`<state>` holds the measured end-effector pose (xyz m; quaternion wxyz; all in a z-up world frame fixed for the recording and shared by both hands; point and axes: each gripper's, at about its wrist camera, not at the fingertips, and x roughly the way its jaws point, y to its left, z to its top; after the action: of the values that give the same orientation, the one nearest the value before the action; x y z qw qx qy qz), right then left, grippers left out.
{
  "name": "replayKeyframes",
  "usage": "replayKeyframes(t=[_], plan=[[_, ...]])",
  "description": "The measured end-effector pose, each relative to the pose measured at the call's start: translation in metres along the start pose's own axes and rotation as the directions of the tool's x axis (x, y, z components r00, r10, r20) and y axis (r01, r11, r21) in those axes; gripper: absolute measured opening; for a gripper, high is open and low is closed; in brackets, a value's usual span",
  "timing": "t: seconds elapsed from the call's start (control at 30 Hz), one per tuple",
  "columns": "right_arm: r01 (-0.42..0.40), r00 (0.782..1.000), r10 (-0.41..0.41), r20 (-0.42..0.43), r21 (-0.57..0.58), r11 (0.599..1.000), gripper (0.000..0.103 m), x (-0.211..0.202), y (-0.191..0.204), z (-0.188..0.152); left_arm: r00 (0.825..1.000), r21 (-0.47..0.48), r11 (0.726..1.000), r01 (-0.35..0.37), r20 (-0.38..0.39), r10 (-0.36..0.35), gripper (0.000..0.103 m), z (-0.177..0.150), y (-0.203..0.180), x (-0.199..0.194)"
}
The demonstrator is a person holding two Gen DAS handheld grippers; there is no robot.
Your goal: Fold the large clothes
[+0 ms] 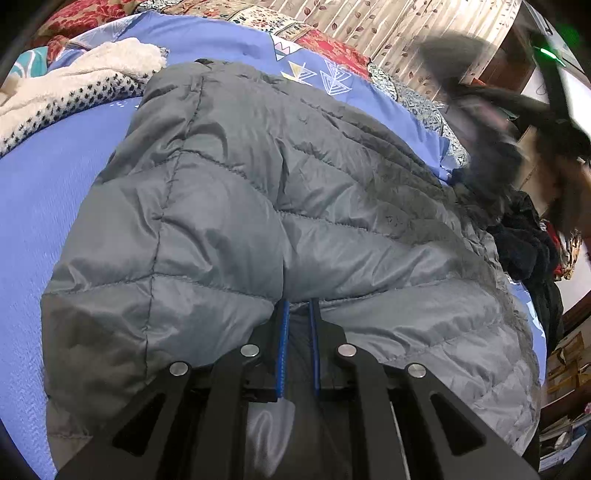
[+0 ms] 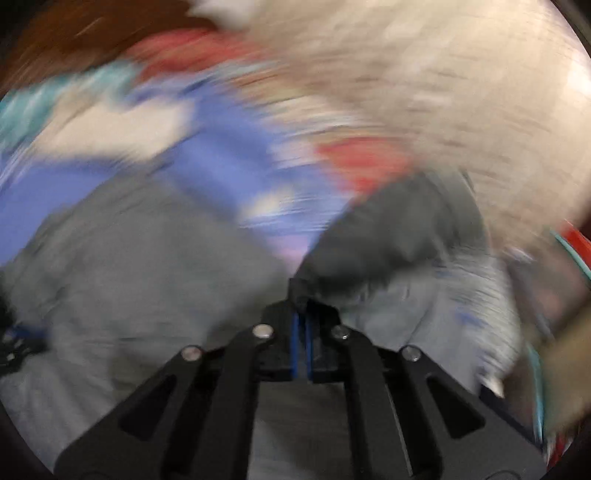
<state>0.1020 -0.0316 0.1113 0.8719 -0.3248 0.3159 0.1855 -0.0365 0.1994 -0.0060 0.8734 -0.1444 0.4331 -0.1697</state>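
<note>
A grey quilted puffer jacket (image 1: 258,206) lies spread on a blue bedsheet (image 1: 44,206). My left gripper (image 1: 298,314) is at the jacket's near edge, shut on a pinch of its grey fabric between the blue pads. The right wrist view is smeared by motion. There my right gripper (image 2: 303,317) has its blue pads almost together, with a dark fold of the jacket (image 2: 388,236) caught at the tips and lifted off the grey body (image 2: 129,258). In the left wrist view that lifted dark part (image 1: 480,122) shows as a blur at the right edge of the bed.
A cream fleece blanket with a black-dotted border (image 1: 74,85) lies at the far left of the bed. Red patterned bedding (image 1: 325,44) and a leaf-print curtain (image 1: 388,29) sit behind. Dark clothes (image 1: 524,243) are piled at the bed's right edge.
</note>
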Motion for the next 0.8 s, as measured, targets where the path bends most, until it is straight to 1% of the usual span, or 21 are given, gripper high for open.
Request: replayKeyframes(t=[0.03, 0.07, 0.1, 0.13, 0.17, 0.2, 0.23, 0.27, 0.3, 0.33, 0.37, 0.43, 0.47, 0.5, 0.53, 0.6, 0.63, 0.67, 0.73, 0.77, 0.8], plan=[[-0.078, 0.995, 0.075, -0.066, -0.045, 0.996, 0.015, 0.024, 0.036, 0.0, 1.0, 0.001, 1.0, 0.002, 0.0, -0.002, 0.034, 0.0, 0.0, -0.001], [-0.132, 0.983, 0.12, -0.136, -0.083, 0.988, 0.019, 0.049, 0.07, -0.003, 1.0, 0.002, 1.0, 0.01, 0.0, -0.01, 0.034, -0.001, 0.0, -0.002], [-0.15, 0.974, 0.126, -0.19, -0.113, 0.982, 0.019, 0.069, 0.094, -0.008, 1.0, 0.001, 1.0, 0.022, -0.002, -0.022, 0.034, 0.0, 0.002, -0.004], [-0.142, 0.968, 0.108, -0.225, -0.142, 0.98, 0.02, 0.081, 0.113, -0.014, 0.999, -0.007, 0.999, 0.04, -0.007, -0.04, 0.034, -0.001, 0.003, -0.006], [-0.113, 0.972, 0.076, -0.224, -0.155, 0.982, 0.022, 0.083, 0.122, -0.016, 0.997, -0.021, 0.997, 0.072, -0.018, -0.072, 0.034, -0.002, 0.007, -0.014], [-0.098, 0.975, 0.067, -0.211, -0.143, 0.985, 0.032, 0.079, 0.123, -0.018, 0.995, -0.032, 0.994, 0.1, -0.017, -0.1, 0.034, -0.002, 0.01, -0.023], [-0.123, 0.974, 0.101, -0.205, -0.095, 0.988, 0.042, 0.07, 0.118, -0.018, 0.988, -0.045, 0.987, 0.156, 0.023, -0.155, 0.034, -0.007, 0.016, -0.046], [-0.147, 0.972, 0.137, -0.19, -0.04, 0.988, 0.063, 0.055, 0.105, -0.02, 0.98, -0.05, 0.98, 0.191, 0.069, -0.188, 0.034, -0.011, 0.023, -0.064], [-0.162, 0.974, 0.16, -0.162, 0.003, 0.987, 0.072, 0.04, 0.095, -0.017, 0.975, -0.058, 0.978, 0.198, 0.115, -0.191, 0.034, -0.018, 0.032, -0.082], [-0.184, 0.976, 0.188, -0.11, 0.039, 0.982, 0.072, 0.019, 0.082, -0.013, 0.977, -0.068, 0.982, 0.176, 0.135, -0.166, 0.034, -0.022, 0.039, -0.093], [-0.193, 0.976, 0.196, -0.089, 0.044, 0.98, 0.072, 0.007, 0.076, -0.007, 0.978, -0.095, 0.983, 0.154, 0.158, -0.138, 0.034, -0.028, 0.051, -0.106], [-0.219, 0.974, 0.22, -0.055, 0.012, 0.976, 0.072, -0.015, 0.075, 0.022, 0.973, -0.165, 0.975, 0.147, 0.204, -0.112, 0.034, -0.035, 0.07, -0.12], [-0.234, 0.971, 0.233, -0.045, -0.009, 0.972, 0.072, -0.02, 0.083, 0.038, 0.972, -0.205, 0.971, 0.124, 0.223, -0.077, 0.034, -0.038, 0.08, -0.123], [-0.253, 0.967, 0.252, -0.033, -0.042, 0.967, 0.072, -0.024, 0.096, 0.061, 0.973, -0.224, 0.97, 0.098, 0.225, -0.047, 0.034, -0.041, 0.085, -0.121], [-0.266, 0.964, 0.264, -0.027, -0.064, 0.962, 0.072, -0.025, 0.105, 0.075, 0.978, -0.242, 0.966, 0.089, 0.204, -0.039, 0.034, -0.043, 0.09, -0.114], [-0.288, 0.957, 0.289, -0.018, -0.138, 0.948, 0.072, -0.025, 0.146, 0.113, 0.981, -0.259, 0.958, 0.126, 0.178, -0.08, 0.034, -0.043, 0.093, -0.106], [-0.294, 0.956, 0.292, -0.041, -0.176, 0.939, 0.072, -0.011, 0.172, 0.133, 0.98, -0.247, 0.96, 0.132, 0.177, -0.09, 0.034, -0.043, 0.09, -0.106], [-0.3, 0.954, 0.293, -0.067, -0.194, 0.934, 0.072, -0.002, 0.193, 0.14, 0.979, -0.217, 0.966, 0.138, 0.18, -0.099, 0.034, -0.043, 0.084, -0.106], [-0.275, 0.957, 0.244, -0.156, -0.225, 0.935, 0.072, 0.036, 0.228, 0.157, 0.981, -0.178, 0.975, 0.133, 0.167, -0.103, 0.034, -0.044, 0.075, -0.102], [-0.204, 0.966, 0.149, -0.213, -0.266, 0.942, 0.072, 0.066, 0.247, 0.16, 0.984, -0.165, 0.979, 0.12, 0.15, -0.095, 0.034, -0.045, 0.072, -0.099], [-0.131, 0.964, 0.049, -0.261, -0.307, 0.943, 0.072, 0.097, 0.256, 0.159, 0.986, -0.164, 0.98, 0.116, 0.141, -0.093, 0.034, -0.044, 0.072, -0.096]])
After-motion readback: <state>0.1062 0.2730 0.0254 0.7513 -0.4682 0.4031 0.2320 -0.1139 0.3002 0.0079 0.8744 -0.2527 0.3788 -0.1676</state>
